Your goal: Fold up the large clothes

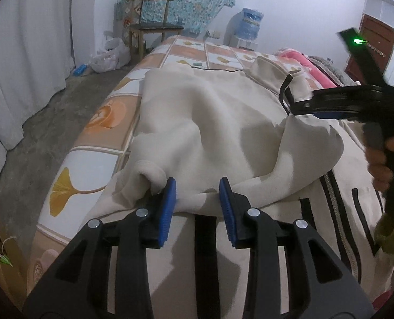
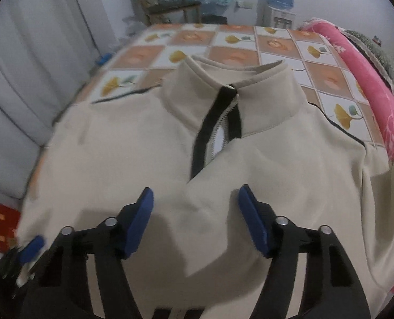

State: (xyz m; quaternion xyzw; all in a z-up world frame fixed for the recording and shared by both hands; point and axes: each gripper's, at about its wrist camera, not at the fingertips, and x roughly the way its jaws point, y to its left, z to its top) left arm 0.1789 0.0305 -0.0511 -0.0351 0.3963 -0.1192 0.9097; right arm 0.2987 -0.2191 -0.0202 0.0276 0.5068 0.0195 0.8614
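Item: cream jacket, black zip placket, stand collar; lies front-up across the tiled-pattern bedspread, one side folded over its body, cuff bunched near the bed edge.

Left gripper: jaws moderately apart, fold edge lying between the pads, not pinched.

Right gripper: jaws wide, empty, above the chest.

Adjacent: pink blanket, chair, water dispenser.

Risk, judged: the unclamped fold may slide back; the bunched cuff could leave a lumpy, uneven fold.
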